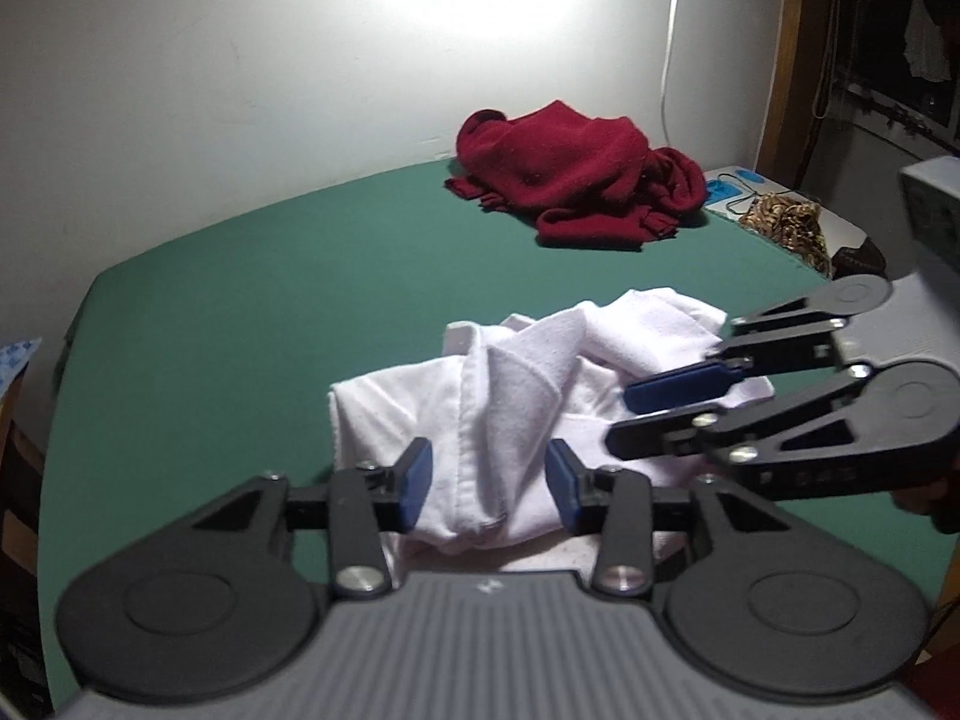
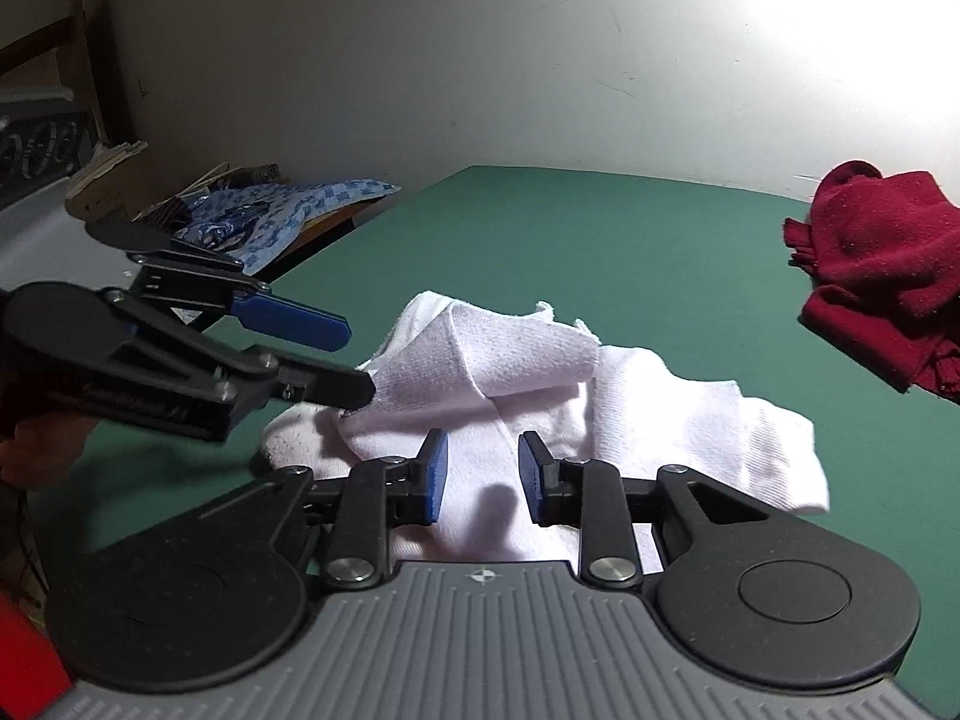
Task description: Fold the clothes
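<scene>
A crumpled white garment [image 1: 510, 372] [image 2: 540, 372] lies on the green table [image 1: 270, 300] [image 2: 600, 228]. My left gripper [image 1: 489, 480] is open at the garment's near edge, and a ridge of white cloth runs between its blue pads [image 1: 417, 483]. It enters the right wrist view from the left [image 2: 357, 360], its lower finger touching the cloth. My right gripper [image 2: 483, 471] is open too, low over the garment with white fabric between its pads [image 2: 435, 474]. In the left wrist view it comes in from the right [image 1: 621, 417], over the garment's right side.
A dark red garment [image 1: 570, 180] [image 2: 882, 270] lies bunched at the far side of the table by the white wall. Blue patterned cloth [image 2: 270, 216] and clutter sit beyond the table's left edge. Brown patterned fabric [image 1: 786, 222] lies past its right edge.
</scene>
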